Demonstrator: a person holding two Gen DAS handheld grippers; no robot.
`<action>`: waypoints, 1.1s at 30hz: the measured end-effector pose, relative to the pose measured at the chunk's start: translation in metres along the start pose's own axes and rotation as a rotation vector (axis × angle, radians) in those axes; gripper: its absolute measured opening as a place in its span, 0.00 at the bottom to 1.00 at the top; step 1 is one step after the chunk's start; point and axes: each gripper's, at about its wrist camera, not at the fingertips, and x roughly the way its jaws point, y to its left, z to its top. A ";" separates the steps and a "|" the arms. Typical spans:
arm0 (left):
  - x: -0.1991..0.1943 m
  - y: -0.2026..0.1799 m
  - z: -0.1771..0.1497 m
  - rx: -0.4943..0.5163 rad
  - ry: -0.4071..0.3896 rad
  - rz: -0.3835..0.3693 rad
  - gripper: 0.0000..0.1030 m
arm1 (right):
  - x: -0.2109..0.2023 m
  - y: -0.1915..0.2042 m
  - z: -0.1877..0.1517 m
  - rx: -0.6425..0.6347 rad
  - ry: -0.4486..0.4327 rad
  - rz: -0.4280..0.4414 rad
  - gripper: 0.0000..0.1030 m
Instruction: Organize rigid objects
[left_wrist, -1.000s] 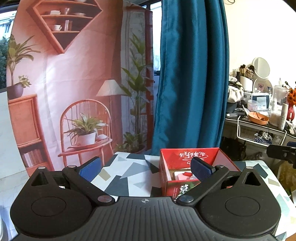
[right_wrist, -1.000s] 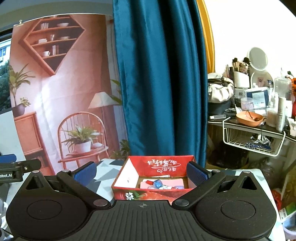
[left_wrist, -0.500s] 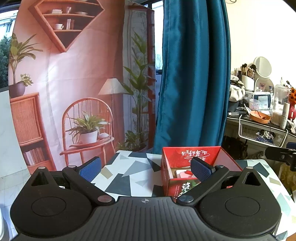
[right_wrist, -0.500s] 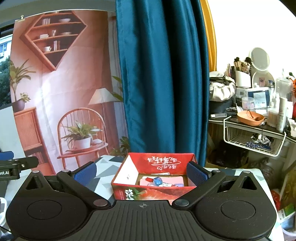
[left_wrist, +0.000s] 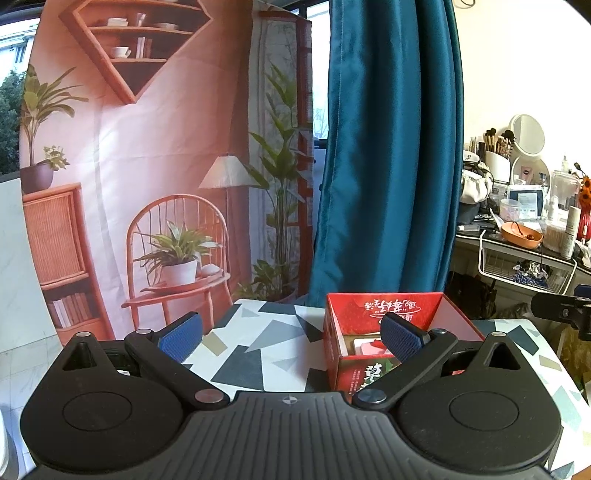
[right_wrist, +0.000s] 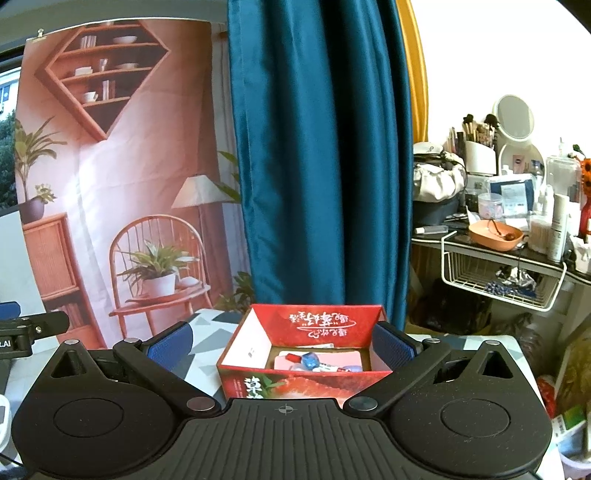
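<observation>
1. Since the earlier frame, little has shifted: the red cardboard box (right_wrist: 304, 354) is seen slightly lower in both views, as if both grippers were raised a little.
2. Left gripper (left_wrist: 291, 334) and right gripper (right_wrist: 282, 345) are held with jaws spread wide and empty, presumably kept ready.
3. Small items on a pink tray (right_wrist: 319, 362) are kept inside the box, at lower centre on the patterned counter (left_wrist: 258, 347).

left gripper (left_wrist: 291, 334) spread wide, right gripper (right_wrist: 282, 341) likewise — both empty
</observation>
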 end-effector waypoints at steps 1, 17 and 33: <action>0.000 0.000 0.000 -0.001 0.000 0.000 1.00 | 0.001 0.000 0.000 0.002 0.004 0.002 1.00; 0.000 0.000 0.000 -0.004 0.005 0.002 1.00 | 0.002 0.000 -0.002 0.017 0.016 0.007 1.00; 0.000 -0.001 -0.002 0.002 -0.005 0.003 1.00 | 0.004 -0.003 -0.003 0.021 0.025 0.009 1.00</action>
